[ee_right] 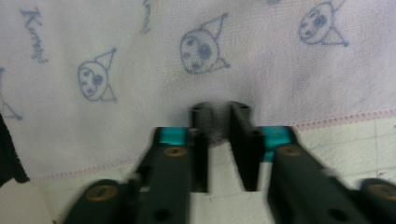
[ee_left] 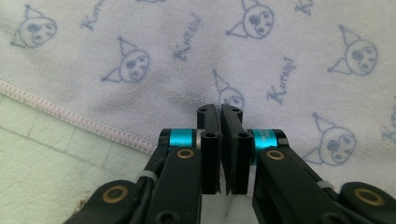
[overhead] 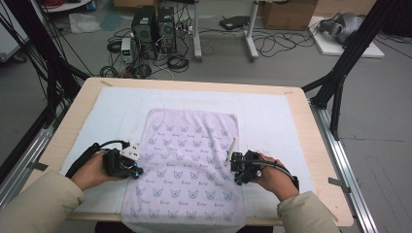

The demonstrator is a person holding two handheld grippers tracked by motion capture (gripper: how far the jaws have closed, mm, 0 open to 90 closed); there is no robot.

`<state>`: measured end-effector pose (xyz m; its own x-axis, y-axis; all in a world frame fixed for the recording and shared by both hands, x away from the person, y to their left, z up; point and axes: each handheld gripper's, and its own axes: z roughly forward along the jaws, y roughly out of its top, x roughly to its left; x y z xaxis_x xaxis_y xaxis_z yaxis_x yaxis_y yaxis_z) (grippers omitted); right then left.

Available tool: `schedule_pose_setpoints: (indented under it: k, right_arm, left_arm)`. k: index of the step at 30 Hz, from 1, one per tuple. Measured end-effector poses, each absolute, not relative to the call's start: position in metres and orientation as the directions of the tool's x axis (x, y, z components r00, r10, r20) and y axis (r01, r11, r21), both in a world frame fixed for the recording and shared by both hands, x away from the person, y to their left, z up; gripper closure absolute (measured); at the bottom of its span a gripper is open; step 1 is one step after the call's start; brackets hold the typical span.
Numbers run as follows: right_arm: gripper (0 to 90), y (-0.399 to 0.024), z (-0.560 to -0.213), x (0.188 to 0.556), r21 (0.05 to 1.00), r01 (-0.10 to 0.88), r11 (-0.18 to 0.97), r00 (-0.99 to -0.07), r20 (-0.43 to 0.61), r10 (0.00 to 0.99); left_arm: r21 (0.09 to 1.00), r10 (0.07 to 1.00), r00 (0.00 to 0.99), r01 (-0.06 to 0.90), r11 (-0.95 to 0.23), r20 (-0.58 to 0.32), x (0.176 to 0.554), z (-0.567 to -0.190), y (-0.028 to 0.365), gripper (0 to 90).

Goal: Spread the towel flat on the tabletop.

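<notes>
A pale lilac towel [overhead: 189, 160] printed with small blue cartoon faces lies flat on the white mat, its near end hanging over the table's front edge. My left gripper [overhead: 137, 173] sits at the towel's left hem. In the left gripper view its jaws [ee_left: 219, 114] stand together on the towel [ee_left: 140, 46], and the cloth puckers toward the tips. My right gripper [overhead: 237, 175] is at the right hem. In the right gripper view a small fold of the towel [ee_right: 140, 93] is pinched between the nearly closed jaws of that gripper [ee_right: 219, 114].
A white gridded mat [overhead: 272, 116] covers most of the wooden table [overhead: 303, 121]. Black frame posts [overhead: 340, 82] stand at both sides. Beyond the far edge the floor holds computer towers [overhead: 153, 26], cables and cardboard boxes.
</notes>
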<state>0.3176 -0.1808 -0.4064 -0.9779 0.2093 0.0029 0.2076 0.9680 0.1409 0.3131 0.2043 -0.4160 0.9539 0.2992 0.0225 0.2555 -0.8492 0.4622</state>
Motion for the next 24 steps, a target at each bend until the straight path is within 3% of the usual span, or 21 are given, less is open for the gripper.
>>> schedule_pose_setpoints:
  k: [4, 17, 18, 20, 24]
  right_arm:
    - [87.1, -0.173, -0.405, 0.317, 0.085, 0.180, 0.980, -0.983, -0.008, 0.181]
    - [85.4, -0.199, -0.391, 0.309, 0.193, 0.207, 0.959, -0.977, -0.017, 0.214]
    - [80.3, -0.200, -0.393, 0.308, 0.202, 0.199, 0.959, -0.978, -0.021, 0.207]
    - [69.9, -0.202, -0.399, 0.308, 0.204, 0.203, 0.958, -0.977, -0.015, 0.210]
    - [53.3, -0.209, -0.402, 0.305, 0.252, 0.208, 0.945, -0.975, -0.019, 0.220]
  left_arm:
    - [0.454, 0.304, 0.952, 0.255, -0.854, 0.036, 0.311, -0.415, 0.202, 87.8]
    - [0.477, 0.290, 0.957, 0.264, -0.838, -0.022, 0.307, -0.408, 0.213, 86.3]
    - [0.473, 0.285, 0.958, 0.264, -0.841, -0.027, 0.307, -0.411, 0.213, 83.4]
    - [0.478, 0.274, 0.961, 0.252, -0.842, -0.023, 0.306, -0.416, 0.215, 68.8]
    - [0.543, 0.310, 0.951, 0.256, -0.799, 0.008, 0.308, -0.414, 0.225, 50.9]
